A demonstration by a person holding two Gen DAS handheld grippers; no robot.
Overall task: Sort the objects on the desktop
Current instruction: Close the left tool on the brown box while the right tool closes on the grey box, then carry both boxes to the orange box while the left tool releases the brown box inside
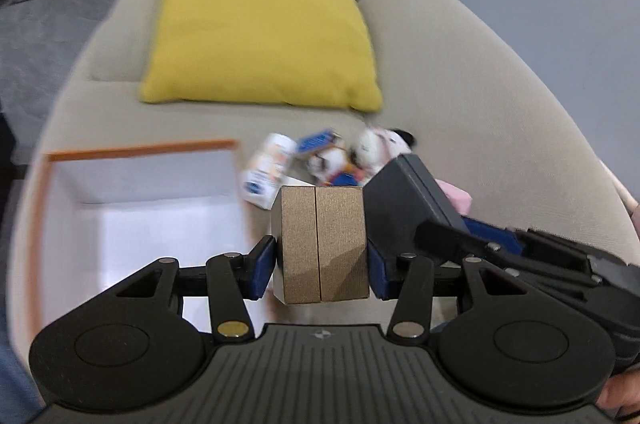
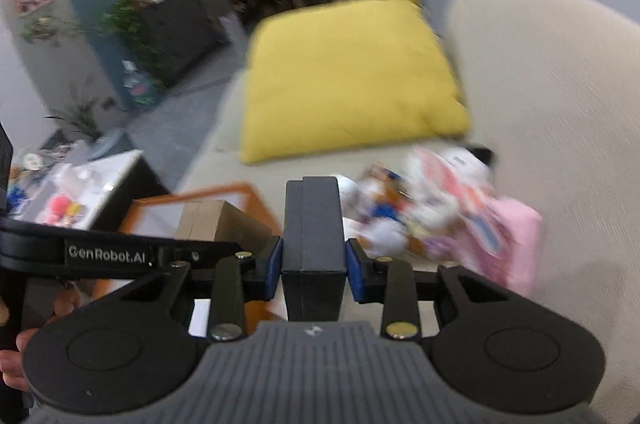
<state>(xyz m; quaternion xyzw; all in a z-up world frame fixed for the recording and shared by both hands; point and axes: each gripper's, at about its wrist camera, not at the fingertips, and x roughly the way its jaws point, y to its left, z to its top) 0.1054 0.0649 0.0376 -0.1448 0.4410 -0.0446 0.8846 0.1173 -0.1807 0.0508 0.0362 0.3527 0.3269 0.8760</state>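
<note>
My left gripper [image 1: 321, 266] is shut on a gold-brown box [image 1: 323, 244] and holds it above the sofa seat, just right of an open white box with an orange rim [image 1: 136, 149]. My right gripper [image 2: 313, 270] is shut on a dark grey box [image 2: 313, 224]; this dark box also shows in the left wrist view [image 1: 404, 204], right beside the gold box. The gold box shows in the right wrist view [image 2: 224, 222], over the orange-rimmed box [image 2: 208, 193]. A heap of small things lies behind: a white bottle [image 1: 268, 168], plush toys [image 1: 376, 148] and a pink item [image 2: 516, 240].
All this rests on a beige sofa [image 1: 480, 128] with a yellow cushion [image 1: 260, 24] at the back. Left of the sofa in the right wrist view is a dark low table [image 2: 92, 184] with toys, then plants [image 2: 132, 24] and grey floor.
</note>
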